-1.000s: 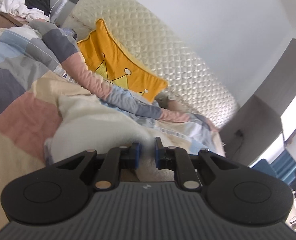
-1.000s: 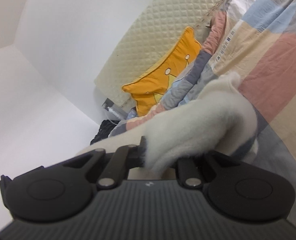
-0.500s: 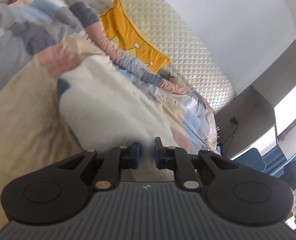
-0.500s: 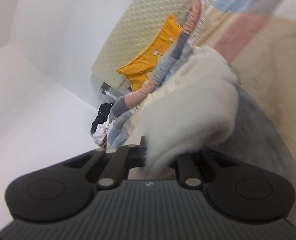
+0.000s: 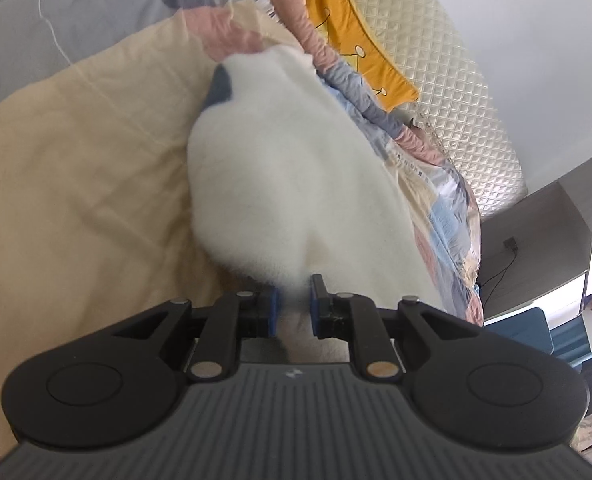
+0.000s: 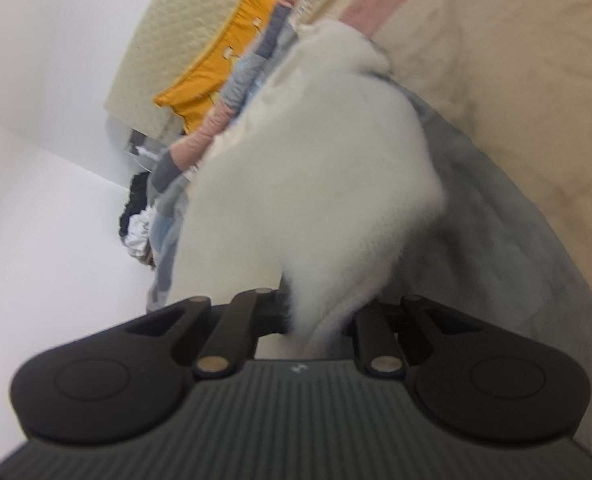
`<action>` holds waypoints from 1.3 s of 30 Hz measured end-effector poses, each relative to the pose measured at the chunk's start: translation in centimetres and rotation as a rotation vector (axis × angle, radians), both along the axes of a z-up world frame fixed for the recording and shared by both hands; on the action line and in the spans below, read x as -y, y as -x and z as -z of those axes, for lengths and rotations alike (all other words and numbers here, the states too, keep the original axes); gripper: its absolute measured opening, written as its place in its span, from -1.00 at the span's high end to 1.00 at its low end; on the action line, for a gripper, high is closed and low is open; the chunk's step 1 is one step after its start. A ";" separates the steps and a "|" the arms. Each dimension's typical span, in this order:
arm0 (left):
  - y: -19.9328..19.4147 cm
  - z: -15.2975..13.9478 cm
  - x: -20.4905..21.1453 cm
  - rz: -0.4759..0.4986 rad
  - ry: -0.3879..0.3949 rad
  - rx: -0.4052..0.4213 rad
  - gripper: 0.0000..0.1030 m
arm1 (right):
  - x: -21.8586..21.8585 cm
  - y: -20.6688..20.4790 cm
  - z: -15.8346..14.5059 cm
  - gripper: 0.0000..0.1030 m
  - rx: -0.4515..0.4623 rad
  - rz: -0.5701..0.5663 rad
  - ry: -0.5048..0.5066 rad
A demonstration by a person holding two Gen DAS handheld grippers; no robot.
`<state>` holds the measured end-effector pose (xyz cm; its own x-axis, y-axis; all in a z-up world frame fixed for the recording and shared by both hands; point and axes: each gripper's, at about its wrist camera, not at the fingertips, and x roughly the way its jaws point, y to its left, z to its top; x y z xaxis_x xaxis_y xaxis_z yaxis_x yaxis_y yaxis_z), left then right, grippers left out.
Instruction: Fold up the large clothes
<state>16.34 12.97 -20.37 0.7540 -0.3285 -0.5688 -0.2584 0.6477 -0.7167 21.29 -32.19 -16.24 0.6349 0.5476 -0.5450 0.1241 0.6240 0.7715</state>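
Left hand-held gripper (image 5: 294, 306): I see its blue-padded jaws drawn close, a narrow gap between them filled by the edge of the white fleece garment (image 5: 296, 168), which they pinch.
Right hand-held gripper (image 6: 320, 316): its jaws are opening; I see a bunched edge of the same white fleece garment (image 6: 316, 184) between them, covering the pads and still clamped.
Garment: it lies on the bed, spread over the patchwork quilt (image 5: 76, 152), stretching away from both grippers toward the headboard.
Quilt: cream, pink, grey and blue patches, rumpled along its far edge.
Behind: an orange pillow (image 5: 356, 40) leans on the quilted cream headboard (image 5: 456, 92).
Containers: I can make out none.
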 end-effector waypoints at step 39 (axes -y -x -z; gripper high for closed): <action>-7.3 5.1 1.3 -0.043 0.120 -0.069 0.15 | -3.1 -1.0 2.9 0.42 -0.061 -0.020 -0.111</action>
